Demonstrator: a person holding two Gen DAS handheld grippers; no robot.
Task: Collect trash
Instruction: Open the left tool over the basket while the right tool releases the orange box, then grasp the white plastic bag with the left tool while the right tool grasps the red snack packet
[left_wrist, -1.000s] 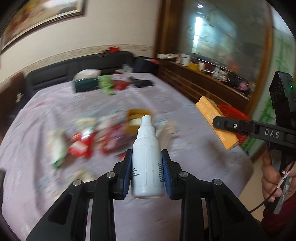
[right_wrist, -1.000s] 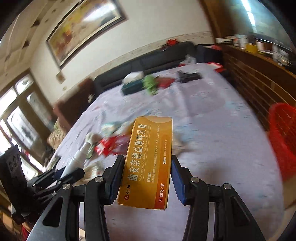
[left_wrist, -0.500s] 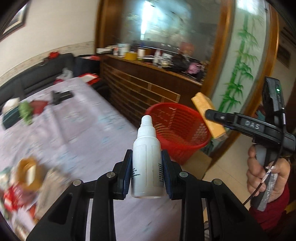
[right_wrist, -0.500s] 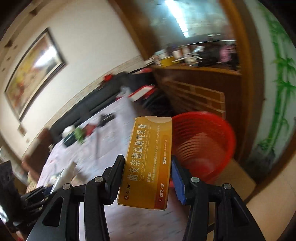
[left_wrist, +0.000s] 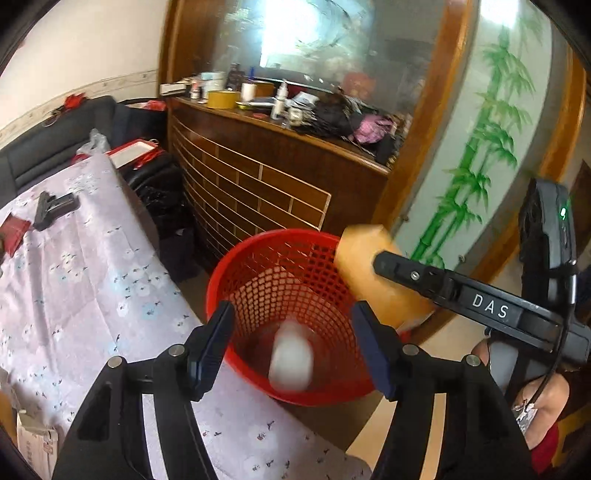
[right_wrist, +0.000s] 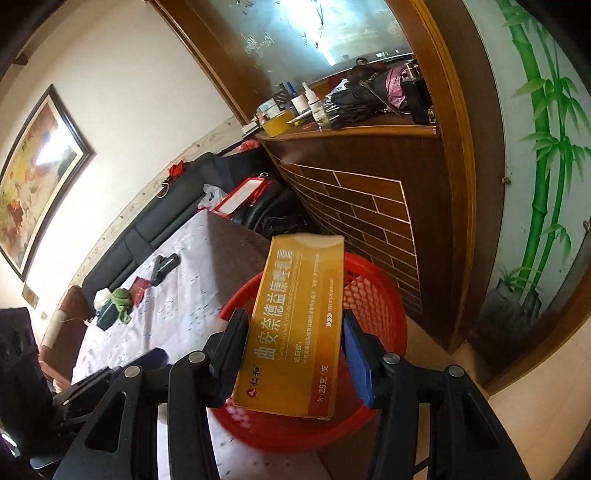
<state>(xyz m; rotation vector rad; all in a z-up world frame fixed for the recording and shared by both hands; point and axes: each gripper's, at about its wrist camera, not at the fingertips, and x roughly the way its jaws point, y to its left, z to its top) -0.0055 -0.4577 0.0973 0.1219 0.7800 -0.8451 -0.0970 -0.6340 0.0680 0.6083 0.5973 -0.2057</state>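
Observation:
The red mesh basket (left_wrist: 236, 258) stands on the floor at the corner of the cloth-covered table (left_wrist: 92, 295). My left gripper (left_wrist: 291, 314) hangs over it with jaws opening and nothing pressed between them. The white bottle (left_wrist: 291, 360), blurred, is dropping inside the basket. My right gripper (right_wrist: 293, 321) holds an orange medicine box (right_wrist: 299, 280) upright above the basket (right_wrist: 373, 291); its jaws are just starting to open, with the pads still against the box. The left wrist view shows that box (left_wrist: 365, 266) over the basket's right rim.
A brown wooden cabinet (left_wrist: 258, 184) with a cluttered top stands just behind the basket. A black tool (left_wrist: 55, 208) and small items lie far back on the table. A hand (left_wrist: 543, 406) grips the right handle. Black bags (left_wrist: 162, 192) sit between table and cabinet.
Both grippers swung from over the table to above the red basket. The left jaws opened and the white bottle fell out into the basket. The orange box stays between the right jaws.

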